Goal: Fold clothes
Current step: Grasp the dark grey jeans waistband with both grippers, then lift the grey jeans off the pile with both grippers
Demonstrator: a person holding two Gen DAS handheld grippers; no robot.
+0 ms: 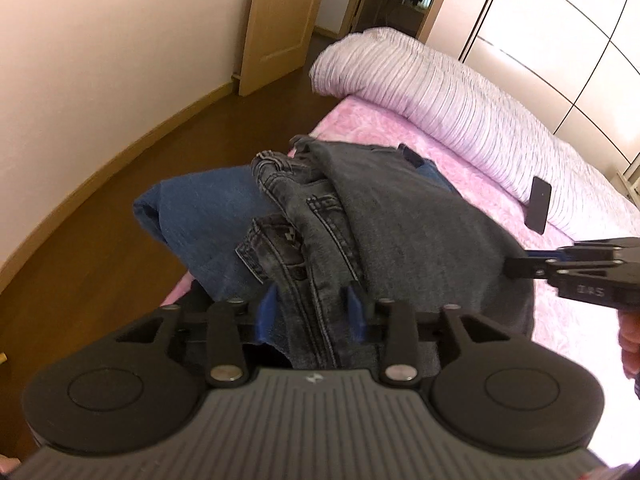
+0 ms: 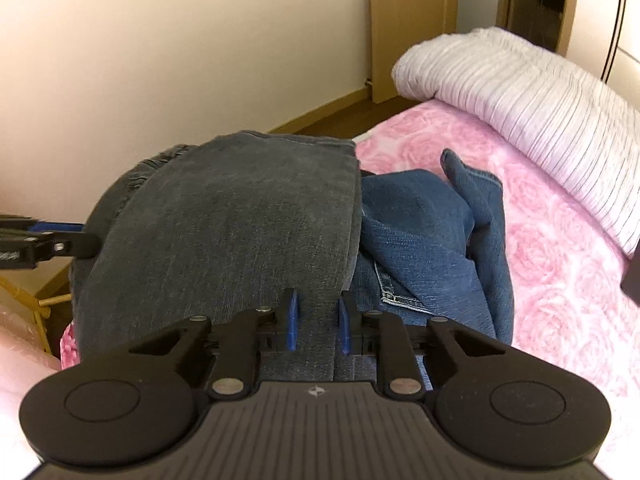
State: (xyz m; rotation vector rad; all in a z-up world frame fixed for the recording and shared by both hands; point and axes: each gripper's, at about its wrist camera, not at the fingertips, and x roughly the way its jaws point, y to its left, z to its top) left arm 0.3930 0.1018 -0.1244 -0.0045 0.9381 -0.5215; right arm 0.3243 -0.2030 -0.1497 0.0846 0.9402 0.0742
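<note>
Dark grey jeans (image 1: 400, 216) hang folded between both grippers above the pink bed. My left gripper (image 1: 314, 308) is shut on the waistband side, with seams and a pocket showing between its blue pads. My right gripper (image 2: 318, 322) is shut on the grey denim (image 2: 240, 224) at its near edge. In the left wrist view the right gripper (image 1: 516, 266) shows at the right edge of the jeans. In the right wrist view the left gripper (image 2: 86, 242) shows at the left edge. A blue denim garment (image 2: 424, 232) lies crumpled on the bed under the grey jeans; it also shows in the left wrist view (image 1: 200, 208).
A pink rose-patterned blanket (image 2: 560, 280) covers the bed. A rolled striped duvet (image 1: 440, 96) lies along its far side. A black phone (image 1: 538, 204) rests against the duvet. Brown wood floor (image 1: 80, 240), a white wall and a wooden door (image 1: 280, 20) lie to the left.
</note>
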